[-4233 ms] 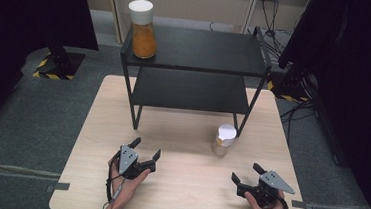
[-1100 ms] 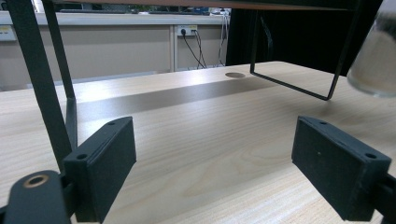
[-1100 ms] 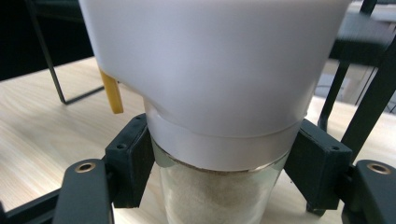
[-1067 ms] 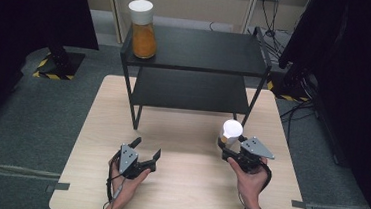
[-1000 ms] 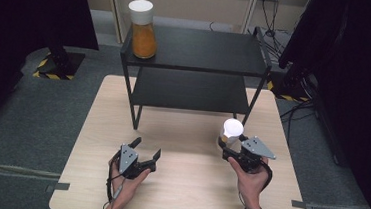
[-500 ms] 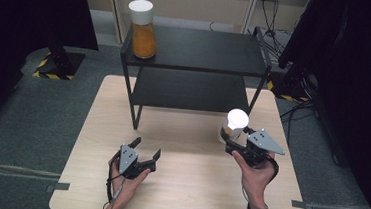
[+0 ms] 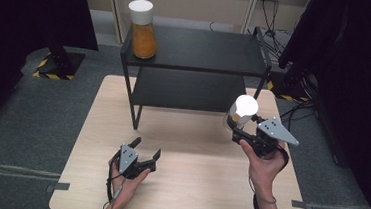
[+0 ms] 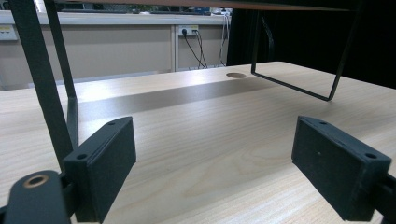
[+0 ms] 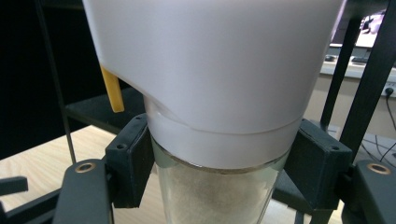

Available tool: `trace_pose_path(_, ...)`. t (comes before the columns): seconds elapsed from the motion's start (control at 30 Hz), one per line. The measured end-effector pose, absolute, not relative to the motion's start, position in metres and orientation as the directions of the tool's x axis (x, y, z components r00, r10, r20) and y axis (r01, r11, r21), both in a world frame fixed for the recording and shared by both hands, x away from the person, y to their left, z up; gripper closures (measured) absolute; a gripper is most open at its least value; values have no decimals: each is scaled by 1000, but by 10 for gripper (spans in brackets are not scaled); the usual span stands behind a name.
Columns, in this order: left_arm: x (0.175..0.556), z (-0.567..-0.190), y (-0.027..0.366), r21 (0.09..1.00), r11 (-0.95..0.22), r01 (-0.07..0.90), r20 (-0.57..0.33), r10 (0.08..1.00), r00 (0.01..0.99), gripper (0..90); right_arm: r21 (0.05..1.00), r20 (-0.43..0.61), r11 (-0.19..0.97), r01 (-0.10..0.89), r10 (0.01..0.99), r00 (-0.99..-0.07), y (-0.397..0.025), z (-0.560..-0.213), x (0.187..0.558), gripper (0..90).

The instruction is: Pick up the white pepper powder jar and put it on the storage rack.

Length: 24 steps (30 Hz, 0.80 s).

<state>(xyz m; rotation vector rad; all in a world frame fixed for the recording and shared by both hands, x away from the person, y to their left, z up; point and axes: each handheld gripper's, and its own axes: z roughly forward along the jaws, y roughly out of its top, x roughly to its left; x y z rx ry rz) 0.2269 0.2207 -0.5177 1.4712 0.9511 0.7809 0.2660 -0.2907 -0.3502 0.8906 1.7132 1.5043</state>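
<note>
A small glass jar with a white lid (image 7: 242, 109) and pale powder inside hangs above the table's right side, in front of the black shelf (image 7: 197, 55). My right gripper (image 7: 238, 127) is shut on the jar's neck; in the right gripper view the jar (image 9: 219, 93) sits between both pads (image 9: 130, 161), just under the lid. My left gripper (image 7: 146, 150) rests low on the table's front left, open, with nothing between its fingers (image 8: 105, 163). A taller jar with orange contents and a white lid (image 7: 142, 28) stands on the shelf's top left corner.
The two-tier black shelf stands at the back of the wooden table (image 7: 182, 184); its thin legs (image 8: 44, 88) rise close ahead of the left gripper. Dark curtains flank the scene. Cables lie on the floor at the back right.
My right gripper came forward to the small jar, shut on it and lifted it off the table, raising it towards the shelf. The left gripper has stayed put.
</note>
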Motion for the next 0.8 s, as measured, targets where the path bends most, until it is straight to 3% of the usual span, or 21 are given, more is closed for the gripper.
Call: trace_pose_path(0.8, 227, -518, 220, 992, -12, 126, -46, 893, 448, 131, 998, -50, 64, 10, 855, -516, -285, -300, 273, 307)
